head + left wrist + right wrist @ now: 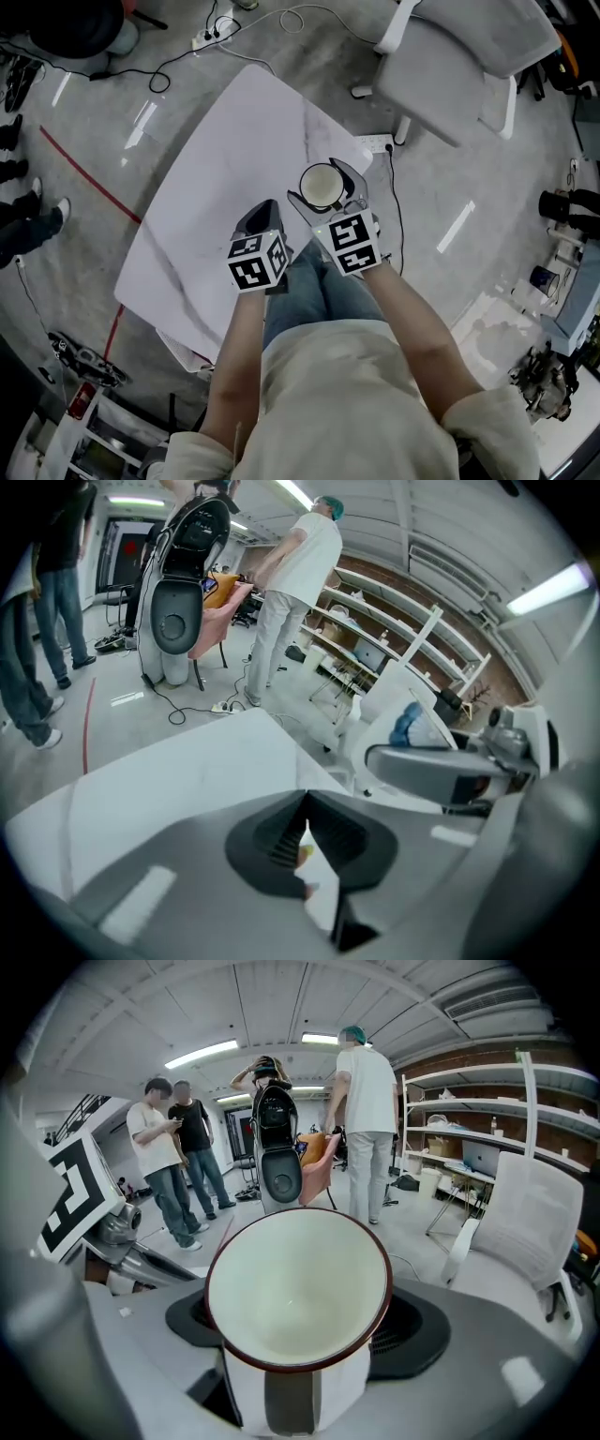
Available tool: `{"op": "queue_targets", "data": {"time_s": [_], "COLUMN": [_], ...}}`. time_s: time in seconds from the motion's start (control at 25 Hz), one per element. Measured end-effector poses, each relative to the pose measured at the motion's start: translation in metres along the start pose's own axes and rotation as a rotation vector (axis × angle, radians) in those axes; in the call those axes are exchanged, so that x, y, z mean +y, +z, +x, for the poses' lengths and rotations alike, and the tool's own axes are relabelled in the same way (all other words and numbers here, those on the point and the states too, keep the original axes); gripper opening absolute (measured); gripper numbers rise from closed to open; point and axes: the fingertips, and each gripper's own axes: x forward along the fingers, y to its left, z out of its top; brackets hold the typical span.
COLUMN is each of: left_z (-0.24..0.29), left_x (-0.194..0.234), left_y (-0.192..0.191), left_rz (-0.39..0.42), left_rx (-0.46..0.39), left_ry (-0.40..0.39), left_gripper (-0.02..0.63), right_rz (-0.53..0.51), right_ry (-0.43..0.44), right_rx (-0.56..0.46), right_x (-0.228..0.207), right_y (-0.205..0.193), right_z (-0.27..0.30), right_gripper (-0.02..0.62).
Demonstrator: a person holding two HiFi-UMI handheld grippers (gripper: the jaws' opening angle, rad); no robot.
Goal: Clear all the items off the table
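Observation:
A white cup (322, 186) with a dark red rim hangs over the near right corner of the white table (225, 159), and my right gripper (326, 195) is shut on it. In the right gripper view the cup (298, 1279) is empty, and its mouth faces the camera between the jaws of the right gripper (300, 1330). My left gripper (263, 217) hovers just left of it over the table's near edge. In the left gripper view the left gripper (305, 841) has its jaws shut. Only a thin pale sliver shows between them, and I cannot tell what it is. The tabletop (178, 771) looks bare.
A white chair (469, 56) stands past the table's far right corner. A power strip (375, 142) and cables lie on the floor by it. Several people (178, 1162) stand beyond the table, near a black and white machine (277, 1147). Shelves (469, 1138) line the right wall.

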Motion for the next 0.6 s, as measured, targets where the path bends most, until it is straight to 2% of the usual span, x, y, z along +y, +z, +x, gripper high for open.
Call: {"op": "queue_targets", "data": {"time_s": [0.6], "left_z": [-0.002], "left_x": [-0.059], "left_y": [0.028], "left_rz": [0.163], "left_rx": [0.02], "left_ry": [-0.082], "left_gripper": [0.009], "right_rz": [0.078], "right_ry": [-0.1], "right_rx": [-0.025], "right_x": [-0.044], "right_y": [0.004], "right_z": [-0.051], "right_gripper": [0.409]}}
